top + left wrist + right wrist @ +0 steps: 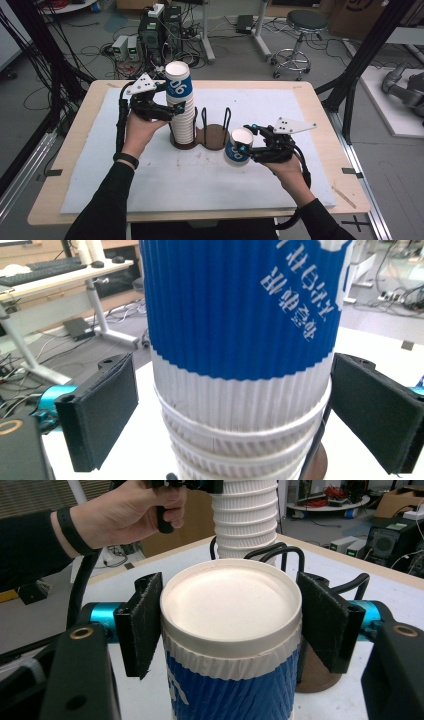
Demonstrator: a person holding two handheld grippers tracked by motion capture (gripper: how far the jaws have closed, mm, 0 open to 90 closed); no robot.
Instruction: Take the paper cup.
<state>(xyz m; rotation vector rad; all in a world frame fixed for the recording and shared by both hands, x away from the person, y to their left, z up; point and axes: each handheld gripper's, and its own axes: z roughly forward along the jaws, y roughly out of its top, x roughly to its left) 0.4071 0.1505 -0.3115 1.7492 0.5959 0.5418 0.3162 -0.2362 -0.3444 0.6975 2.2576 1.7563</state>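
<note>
A tall stack of ribbed paper cups (181, 107), bottoms up, stands in the left ring of a brown wire-looped cup holder (214, 136); its top cup is blue and white. My left gripper (172, 107) straddles this stack (240, 365) just below the blue band, open, with gaps between both pads (100, 415) and the cups. Right of the holder, my right gripper (245, 146) is shut on a single blue-and-white cup (235, 150). In the right gripper view its pads (145, 625) press both sides of that cup (230, 610), whose flat white bottom faces the camera.
The holder sits on a white mat (150, 175) covering a wooden table (50, 200). The holder's right ring stands bare. Beyond the table are computer boxes (160, 30), a stool (300, 25) and black frame posts (360, 60).
</note>
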